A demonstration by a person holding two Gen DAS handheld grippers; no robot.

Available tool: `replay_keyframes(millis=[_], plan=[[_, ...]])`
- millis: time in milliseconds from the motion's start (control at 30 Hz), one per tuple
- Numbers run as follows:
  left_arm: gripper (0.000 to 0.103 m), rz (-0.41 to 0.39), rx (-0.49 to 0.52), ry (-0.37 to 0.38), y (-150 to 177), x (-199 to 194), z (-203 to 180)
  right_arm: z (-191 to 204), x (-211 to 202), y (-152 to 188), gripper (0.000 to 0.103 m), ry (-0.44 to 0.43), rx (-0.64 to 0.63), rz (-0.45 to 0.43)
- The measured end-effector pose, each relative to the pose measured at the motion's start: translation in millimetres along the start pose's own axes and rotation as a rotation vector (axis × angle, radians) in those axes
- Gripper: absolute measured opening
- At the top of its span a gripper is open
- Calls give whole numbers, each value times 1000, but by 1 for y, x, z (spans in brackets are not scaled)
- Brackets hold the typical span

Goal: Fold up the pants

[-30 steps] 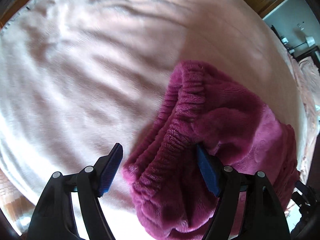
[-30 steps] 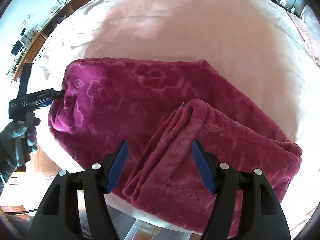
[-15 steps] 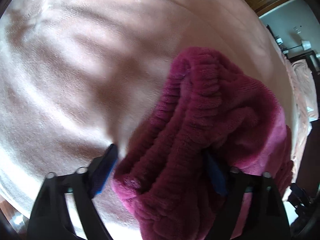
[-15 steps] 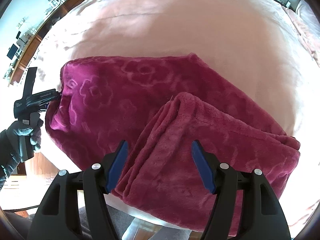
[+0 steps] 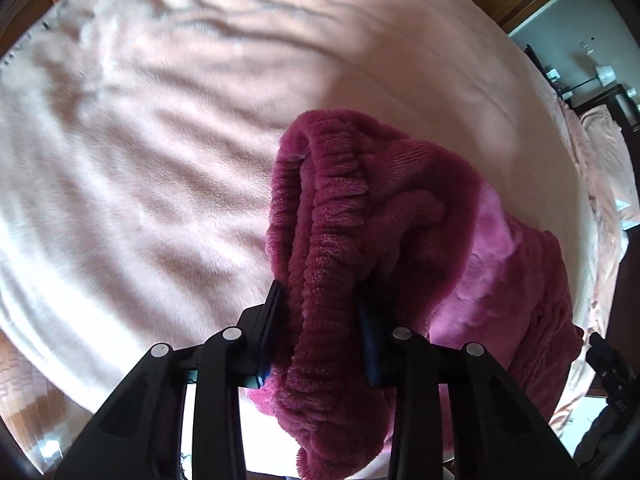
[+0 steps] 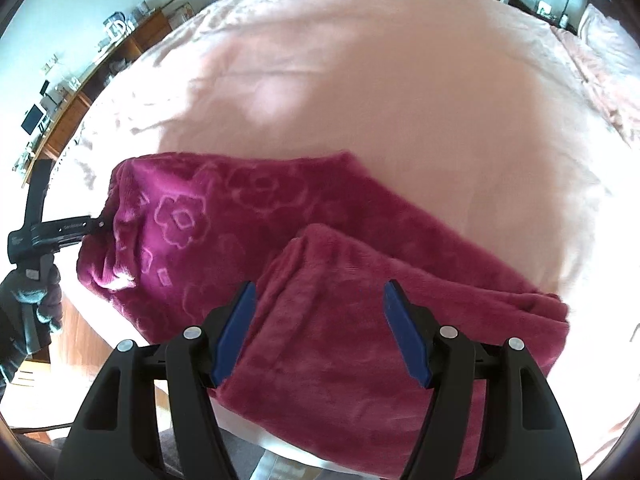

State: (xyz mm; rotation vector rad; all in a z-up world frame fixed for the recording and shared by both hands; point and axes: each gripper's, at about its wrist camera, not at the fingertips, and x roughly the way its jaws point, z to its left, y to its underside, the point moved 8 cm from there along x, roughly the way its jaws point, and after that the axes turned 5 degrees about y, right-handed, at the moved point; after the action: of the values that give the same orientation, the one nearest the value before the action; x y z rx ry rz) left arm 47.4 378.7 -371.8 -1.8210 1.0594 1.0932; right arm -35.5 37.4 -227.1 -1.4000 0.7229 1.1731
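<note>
I see the magenta plush pants with embossed flowers (image 6: 248, 216) lying on the pale pink bed cover (image 6: 380, 80), near the bed's front edge. Their long axis runs from my left claw (image 5: 320, 320) at the waistband across to the far side under my right claw (image 6: 316, 328). One leg part is already folded over and lies on top, so I judge the fold is partly done.

My left claw is closed narrow on the ribbed elastic waistband (image 5: 320, 216); the thick cloth fills the space between the two blue pads and bulges above them. In the right wrist view this same claw (image 6: 94, 226) meets the waistband end at the left side of the pants, held by a gloved hand (image 6: 36, 292).

My right claw stands wide and holds nothing. It hovers over the folded leg layer (image 6: 360, 320), and I cannot tell if the pads touch the cloth.

The coming move, in my judgement, turns on this: the waistband end is in the left claw, and the rest of the pants lies to the right of it, so the waistband must travel along the long axis toward the right claw.

There are no containers on the bed.
</note>
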Motion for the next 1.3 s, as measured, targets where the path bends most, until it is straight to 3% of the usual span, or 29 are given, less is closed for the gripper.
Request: replay_keyframes(millis=[233, 533, 733, 967, 1167, 1300], plan=[[32, -79, 42, -1, 12, -38, -62, -58, -26, 20, 68, 3, 68, -32], [30, -161, 186, 106, 40, -83, -178, -143, -53, 62, 68, -5, 199, -58], [29, -177, 307, 154, 65, -104, -251, -174, -67, 90, 68, -17, 244, -82], [28, -135, 514, 163, 109, -92, -354, -214, -78, 129, 68, -19, 334, -91], [28, -58, 676, 163, 156, -45, -438, -245, -94, 154, 68, 5, 404, -110], [28, -7, 740, 150, 188, -15, -468, -264, -98, 174, 68, 24, 449, -106]])
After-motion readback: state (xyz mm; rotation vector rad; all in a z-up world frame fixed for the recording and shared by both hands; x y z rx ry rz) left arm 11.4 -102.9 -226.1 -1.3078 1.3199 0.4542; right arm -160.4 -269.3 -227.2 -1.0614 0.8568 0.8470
